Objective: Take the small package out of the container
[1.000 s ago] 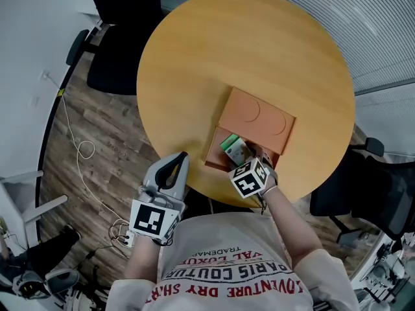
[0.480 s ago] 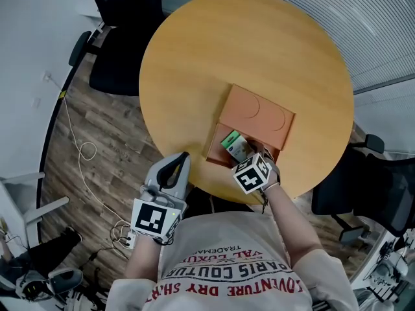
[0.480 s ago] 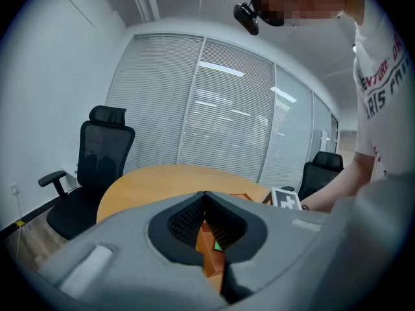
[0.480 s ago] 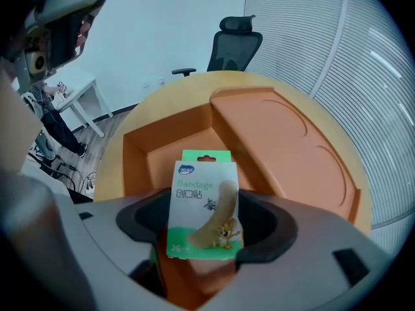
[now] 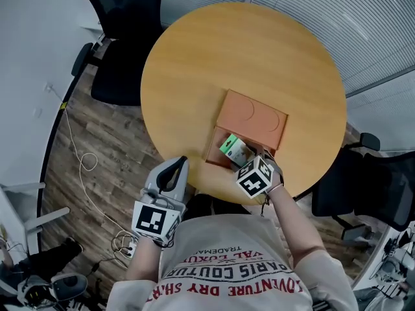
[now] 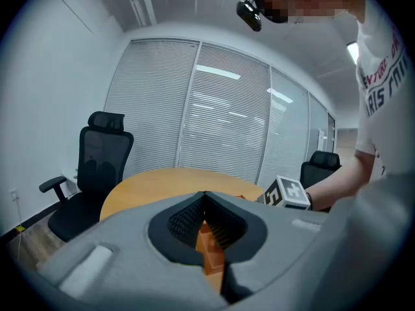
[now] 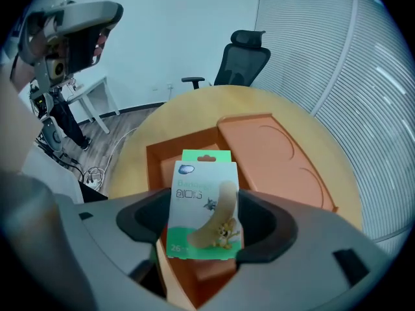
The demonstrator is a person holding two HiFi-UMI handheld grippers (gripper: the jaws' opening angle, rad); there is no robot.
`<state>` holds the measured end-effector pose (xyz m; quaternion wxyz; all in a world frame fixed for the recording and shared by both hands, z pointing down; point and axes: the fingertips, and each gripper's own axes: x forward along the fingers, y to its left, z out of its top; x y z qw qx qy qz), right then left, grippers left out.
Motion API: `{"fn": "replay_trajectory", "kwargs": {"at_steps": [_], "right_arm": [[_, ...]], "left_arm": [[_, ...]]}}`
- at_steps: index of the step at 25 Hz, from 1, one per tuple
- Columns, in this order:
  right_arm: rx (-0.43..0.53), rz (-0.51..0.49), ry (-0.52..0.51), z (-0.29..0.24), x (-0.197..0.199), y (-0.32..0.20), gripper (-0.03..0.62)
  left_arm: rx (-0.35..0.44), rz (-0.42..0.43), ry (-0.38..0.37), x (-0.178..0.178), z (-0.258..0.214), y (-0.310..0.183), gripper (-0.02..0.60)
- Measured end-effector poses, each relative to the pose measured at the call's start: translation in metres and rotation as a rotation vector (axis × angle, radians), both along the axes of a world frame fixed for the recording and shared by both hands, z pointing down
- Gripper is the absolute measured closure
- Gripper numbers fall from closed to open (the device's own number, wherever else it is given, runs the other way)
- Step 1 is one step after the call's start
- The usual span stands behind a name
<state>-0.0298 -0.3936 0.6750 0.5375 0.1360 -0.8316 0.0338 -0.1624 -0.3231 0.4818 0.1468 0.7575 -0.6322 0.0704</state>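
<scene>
Small package (image 7: 204, 203), green and white, stands upright over the open compartment of the orange container (image 5: 213, 153). Off the table (image 5: 194, 63) edge at 7 o'clock, the left gripper (image 5: 179, 162) points toward 12, jaws pressed together on nothing. From 5 o'clock the right forearm angles toward 11, and the right gripper (image 5: 248, 161) pinches the package's lower half.

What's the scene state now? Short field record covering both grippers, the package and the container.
right gripper: shut on small package, above the container's open compartment
left gripper: shut, empty, held off the table near its edge
small package: green and white, upright between the jaws
container: orange, on the round table, open end toward the person
</scene>
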Motion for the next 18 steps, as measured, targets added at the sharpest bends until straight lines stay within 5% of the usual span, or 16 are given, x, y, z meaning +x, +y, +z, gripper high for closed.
{"fn": "replay_trajectory", "kwargs": {"at_steps": [9, 18], "right_arm": [[0.044, 0.089, -0.147, -0.057, -0.003, -0.003, 0.261], [0.185, 0.258, -0.466, -0.170, 0.002, -0.028, 0.261]], "left_arm": [[0.044, 0.011, -0.024, 0.000, -0.019, 0.004, 0.572], [0.143, 0.096, -0.069, 0.015, -0.062, -0.010, 0.572]]}}
